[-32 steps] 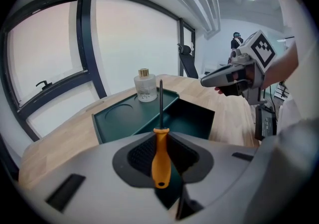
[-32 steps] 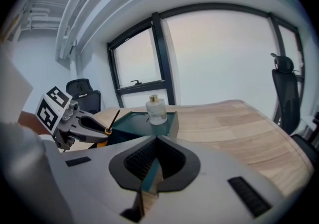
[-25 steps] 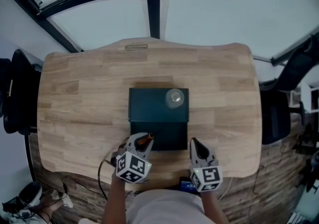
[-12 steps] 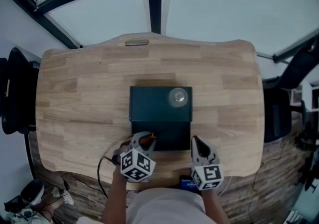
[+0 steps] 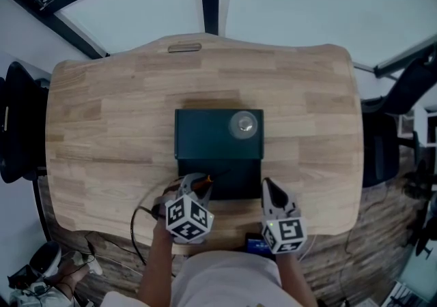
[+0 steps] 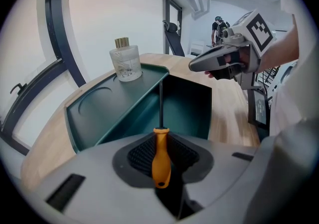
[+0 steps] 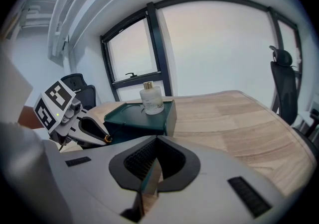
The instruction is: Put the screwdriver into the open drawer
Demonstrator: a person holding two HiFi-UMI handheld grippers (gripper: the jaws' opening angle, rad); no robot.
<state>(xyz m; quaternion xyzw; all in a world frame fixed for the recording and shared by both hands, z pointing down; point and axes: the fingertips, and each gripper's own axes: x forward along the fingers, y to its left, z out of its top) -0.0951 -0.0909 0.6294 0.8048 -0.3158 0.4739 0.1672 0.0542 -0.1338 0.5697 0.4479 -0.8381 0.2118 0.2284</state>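
Screwdriver [image 6: 160,161] sits clamped in the left gripper [image 6: 160,168], whose jaws are closed on the orange handle, with the thin dark shaft pointing straight ahead toward the open drawer [image 6: 187,108]. From the head view the gripper's tip [image 5: 198,181] is at the drawer's near edge [image 5: 232,179], so the tool looks to be over the drawer's front part, not yet lying in it. The drawer is pulled out of a dark green box [image 5: 205,135] in the middle of the wooden table [image 5: 102,128], and a small glass bottle [image 6: 125,59] stands on the box top.

The right gripper [image 7: 152,168] has its jaws drawn together with nothing between them; it hovers just beside the drawer's right corner [image 5: 268,186].

I judge the tool light and stiff, with a smooth, rounded plastic handle that could slip or roll. The handle's thick middle, where the ribbed pads have it, is the sensible place to hold; the shaft is too thin for a sure grip. Once let go it will likely roll until it meets a drawer wall, so a low release seems wise
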